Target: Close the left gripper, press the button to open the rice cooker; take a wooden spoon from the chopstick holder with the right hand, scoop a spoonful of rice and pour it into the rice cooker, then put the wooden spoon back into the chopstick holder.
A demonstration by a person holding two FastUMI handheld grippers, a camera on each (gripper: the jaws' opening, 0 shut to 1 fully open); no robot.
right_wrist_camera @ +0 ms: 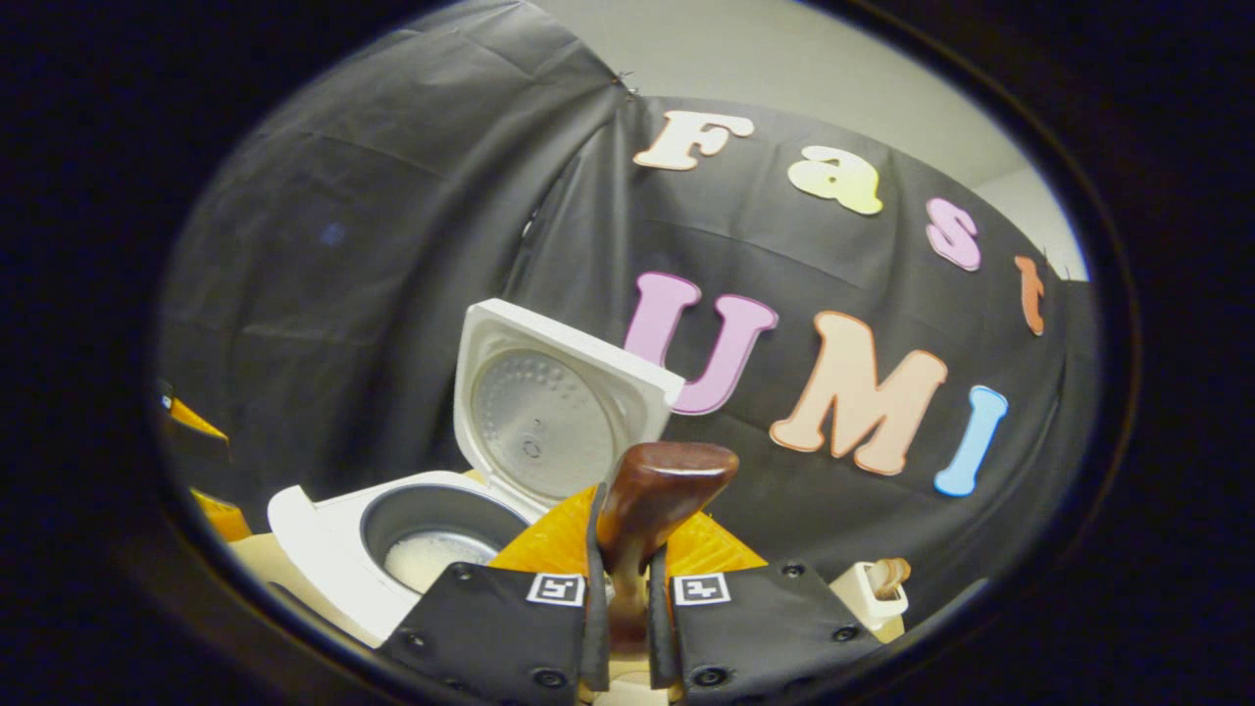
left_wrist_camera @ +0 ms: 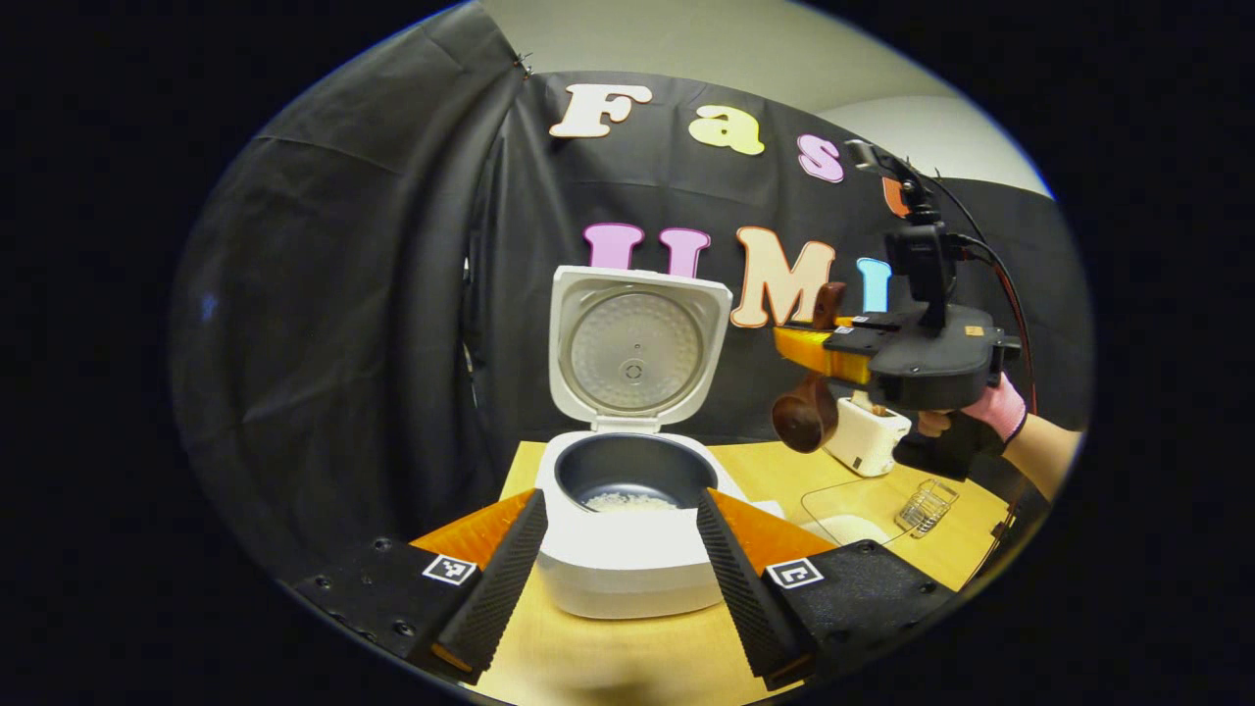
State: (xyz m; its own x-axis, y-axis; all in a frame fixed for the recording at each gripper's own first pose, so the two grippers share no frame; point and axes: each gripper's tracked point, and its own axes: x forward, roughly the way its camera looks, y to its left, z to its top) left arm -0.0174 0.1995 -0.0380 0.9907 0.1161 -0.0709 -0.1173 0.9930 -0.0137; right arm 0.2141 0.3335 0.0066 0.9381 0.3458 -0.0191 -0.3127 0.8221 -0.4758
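In the left gripper view, the left gripper (left_wrist_camera: 618,559) is sitting low over the near edge of the tabletop (left_wrist_camera: 627,657) with its fingers (left_wrist_camera: 495,588) spread wide, released and gripping nothing — the cooker's front wall is showing in the gap between them. The cooker (left_wrist_camera: 627,569) is standing on the tabletop toward its left side, just beyond the fingertips, with its lid (left_wrist_camera: 635,345) tilted upright at the back. A thin layer of rice (left_wrist_camera: 627,501) is lying at the bottom of the dark inner pot.

Farther off and to the right, the right gripper (left_wrist_camera: 819,368) is hanging above the tabletop, held by a gloved hand (left_wrist_camera: 980,417). Its fingers are clenching the spoon (left_wrist_camera: 806,412), whose bowl is hanging below them. Beyond it, near the far right corner of the tabletop, the white holder (left_wrist_camera: 868,436) is standing; a small wire rack (left_wrist_camera: 927,505) is lying nearer, by the right edge.

In the right gripper view, the right gripper's fingers (right_wrist_camera: 593,598) are pressing on the spoon's handle from both sides, the handle's end rising above them — the open cooker is lying lower left and the holder lower right.
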